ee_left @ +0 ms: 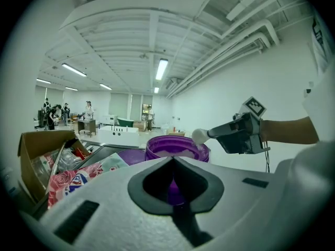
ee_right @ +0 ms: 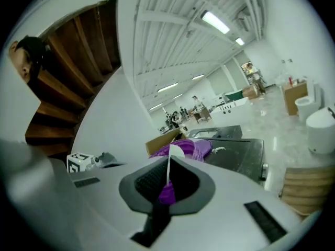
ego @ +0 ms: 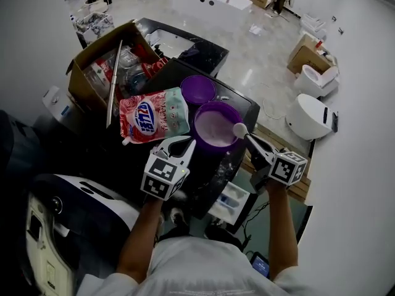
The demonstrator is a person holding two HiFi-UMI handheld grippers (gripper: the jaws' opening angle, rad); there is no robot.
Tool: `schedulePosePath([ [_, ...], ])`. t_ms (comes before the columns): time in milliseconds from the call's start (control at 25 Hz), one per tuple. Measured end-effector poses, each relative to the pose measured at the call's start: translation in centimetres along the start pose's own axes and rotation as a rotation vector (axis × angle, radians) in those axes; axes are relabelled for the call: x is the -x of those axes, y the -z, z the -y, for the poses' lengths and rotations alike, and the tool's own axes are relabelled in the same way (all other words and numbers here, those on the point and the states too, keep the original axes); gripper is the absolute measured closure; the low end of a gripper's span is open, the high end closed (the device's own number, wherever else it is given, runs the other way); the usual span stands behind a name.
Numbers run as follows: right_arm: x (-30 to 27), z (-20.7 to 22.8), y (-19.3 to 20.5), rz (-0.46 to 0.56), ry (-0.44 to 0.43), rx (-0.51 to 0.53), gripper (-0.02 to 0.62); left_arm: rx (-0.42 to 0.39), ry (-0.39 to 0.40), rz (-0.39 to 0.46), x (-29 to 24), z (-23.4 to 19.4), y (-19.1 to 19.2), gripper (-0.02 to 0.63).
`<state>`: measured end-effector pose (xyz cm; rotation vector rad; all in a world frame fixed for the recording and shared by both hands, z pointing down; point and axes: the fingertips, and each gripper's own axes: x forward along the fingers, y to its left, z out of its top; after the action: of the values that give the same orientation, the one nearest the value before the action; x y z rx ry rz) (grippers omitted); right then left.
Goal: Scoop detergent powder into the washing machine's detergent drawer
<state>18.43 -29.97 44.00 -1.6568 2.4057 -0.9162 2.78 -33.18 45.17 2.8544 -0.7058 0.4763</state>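
Right tongs [ego: 250,140] clamped on scoop [ego: 239,129] handle, bowl over the open powder tub [ego: 199,117]. Left tongs [ego: 184,144] closed, empty, just beside tub. Drawer [ego: 229,203] open below. Judgement: scoop light, stiff; powder spills, so grip handle, keep level.

The only print stands on the pink detergent bag [ego: 154,116]: a blue logo patch with white characters (too small and tilted to read surely), with finer lines around it that blur. The cubes on the left gripper [ego: 184,144] and right gripper [ego: 251,139] bear black-and-white square codes.
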Motion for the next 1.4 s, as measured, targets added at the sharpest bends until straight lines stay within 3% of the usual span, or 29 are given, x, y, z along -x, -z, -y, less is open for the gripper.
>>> schedulePosePath([
  [200,4.1,-0.4,-0.4,0.155,0.019,-0.156,0.583,0.019,0.012,0.005,0.2,0.9,0.3,0.597],
  [440,11.2,1.0,-0.3,0.248,0.035,-0.17,0.583,-0.018,-0.003,0.021,0.7,3.5,-0.7,0.597],
  [720,19.6,4.0,2.3,0.238,0.054,-0.179,0.583,-0.017,-0.105,0.023,1.8,7.4,-0.7,0.597],
  [1120,26.4,4.0,5.4,0.152,-0.129,-0.158,0.583,0.03,-0.283,0.01,5.1,17.5,2.1,0.597],
  [1400,26.8,2.2,8.6,0.048,-0.2,-0.144,0.583,0.047,-0.322,-0.023,7.1,21.2,3.9,0.597],
])
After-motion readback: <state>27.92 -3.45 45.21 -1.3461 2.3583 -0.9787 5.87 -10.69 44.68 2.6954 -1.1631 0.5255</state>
